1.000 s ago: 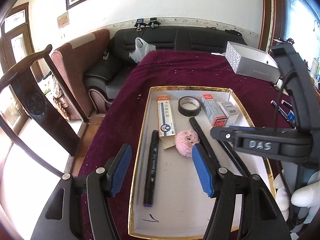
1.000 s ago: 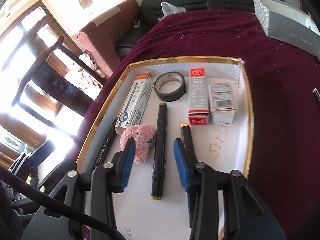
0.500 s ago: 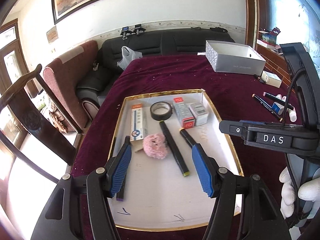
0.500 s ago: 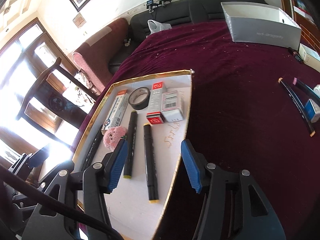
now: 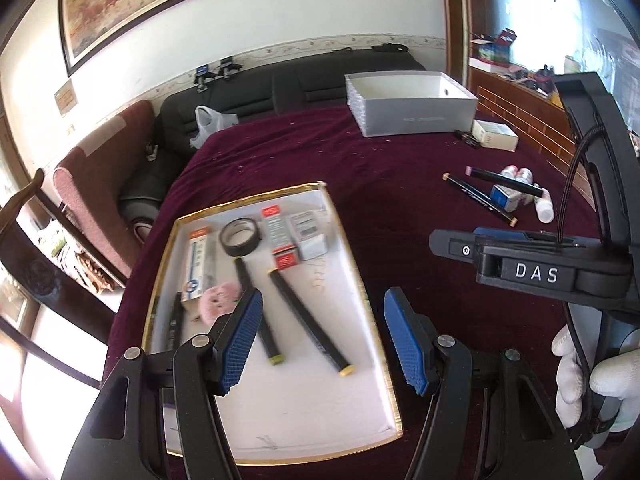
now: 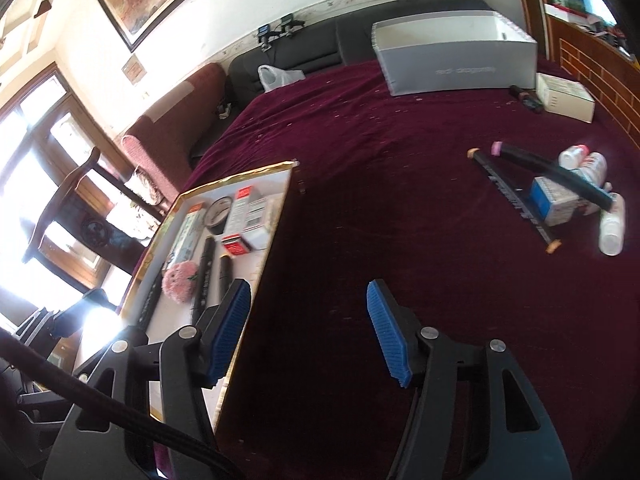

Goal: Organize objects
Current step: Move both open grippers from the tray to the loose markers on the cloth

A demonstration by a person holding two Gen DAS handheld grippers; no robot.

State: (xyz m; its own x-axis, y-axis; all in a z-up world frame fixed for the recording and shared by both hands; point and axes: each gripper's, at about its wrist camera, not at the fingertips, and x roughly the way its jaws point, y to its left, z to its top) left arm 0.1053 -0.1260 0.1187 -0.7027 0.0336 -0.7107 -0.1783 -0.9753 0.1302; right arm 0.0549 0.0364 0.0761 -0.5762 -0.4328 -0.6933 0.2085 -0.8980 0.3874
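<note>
The left gripper is hanging half open and empty over the flat white tray with its shiny gold rim, where two slim black markers, a glossy tape roll and a fuzzy pink pompom are lying at centre left. The right gripper, jaws just widening around nothing, is hovering above bare plush maroon cloth, with more markers and small bottles sitting piled at the right edge.

Maroon cloth-covered table: gold-rimmed tray sits near left, grey open box far, a small white carton beside it. Right, loose markers, a blue-white box and what look like small bottles lie clustered.
</note>
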